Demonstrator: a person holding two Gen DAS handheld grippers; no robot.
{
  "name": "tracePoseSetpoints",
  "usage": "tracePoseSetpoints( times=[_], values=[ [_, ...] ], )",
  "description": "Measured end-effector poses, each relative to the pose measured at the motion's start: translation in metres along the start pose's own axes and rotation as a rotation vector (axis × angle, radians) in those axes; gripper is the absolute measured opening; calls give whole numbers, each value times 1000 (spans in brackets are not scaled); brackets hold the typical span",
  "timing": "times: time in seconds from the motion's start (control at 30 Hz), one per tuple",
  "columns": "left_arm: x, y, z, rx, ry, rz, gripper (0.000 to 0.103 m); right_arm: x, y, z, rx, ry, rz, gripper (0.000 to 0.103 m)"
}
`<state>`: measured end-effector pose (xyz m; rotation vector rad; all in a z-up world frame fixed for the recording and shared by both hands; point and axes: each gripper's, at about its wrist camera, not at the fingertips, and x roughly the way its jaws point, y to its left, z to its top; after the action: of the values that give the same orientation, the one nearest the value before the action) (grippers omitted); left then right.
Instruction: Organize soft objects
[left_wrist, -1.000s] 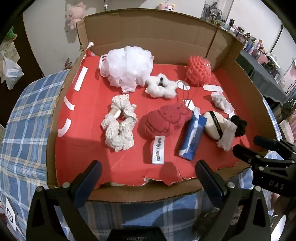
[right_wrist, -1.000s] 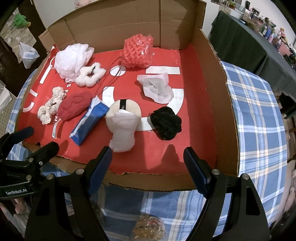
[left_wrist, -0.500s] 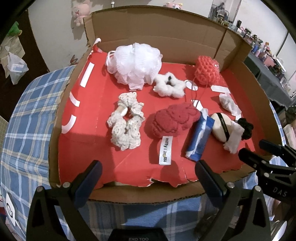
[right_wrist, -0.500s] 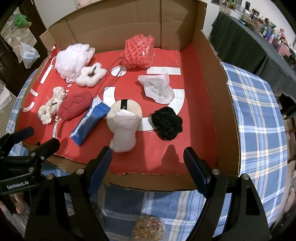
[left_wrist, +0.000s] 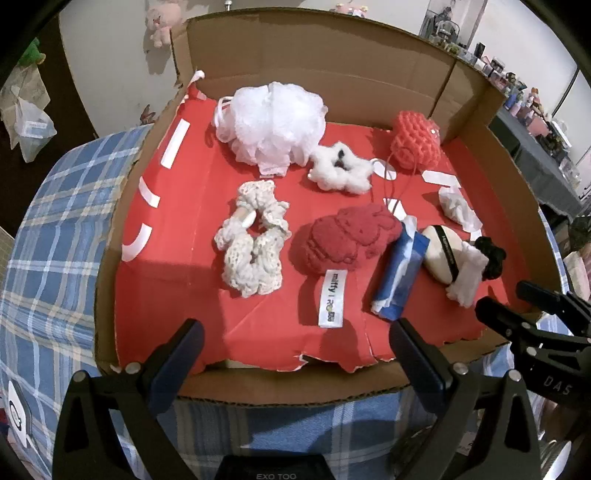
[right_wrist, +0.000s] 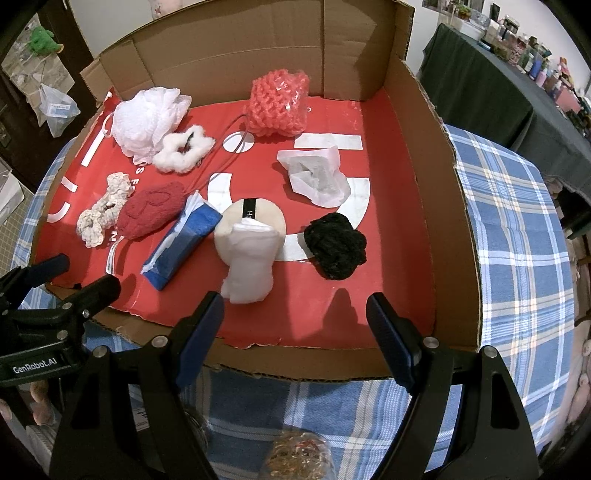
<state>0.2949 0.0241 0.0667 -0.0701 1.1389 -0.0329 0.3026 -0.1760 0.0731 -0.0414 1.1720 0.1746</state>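
A shallow cardboard box with a red floor holds several soft things: a white mesh pouf, a white fluffy scrunchie, a cream lace scrunchie, a dark red knitted piece, a blue tissue pack, a beige puff with a white cloth, a black scrunchie, a coral knitted ball and a crumpled white bag. My left gripper is open and empty at the box's front edge. My right gripper is open and empty at the front right.
The box sits on a blue plaid cloth. Its back and right walls stand tall; the front wall is low. A jar of rubber bands stands below the right gripper. A dark-covered table with small items stands at the far right.
The left gripper has swung leftward and slightly closer, so the box contents shifted right in its view. The right gripper has barely moved. No object was touched.
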Motion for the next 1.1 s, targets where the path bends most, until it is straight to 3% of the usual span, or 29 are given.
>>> tracePoseSetpoints(
  times=[1.1],
  values=[
    [1,-1,0,4,0,8,102,0,0,-1,1,-6,4,79]
  ],
)
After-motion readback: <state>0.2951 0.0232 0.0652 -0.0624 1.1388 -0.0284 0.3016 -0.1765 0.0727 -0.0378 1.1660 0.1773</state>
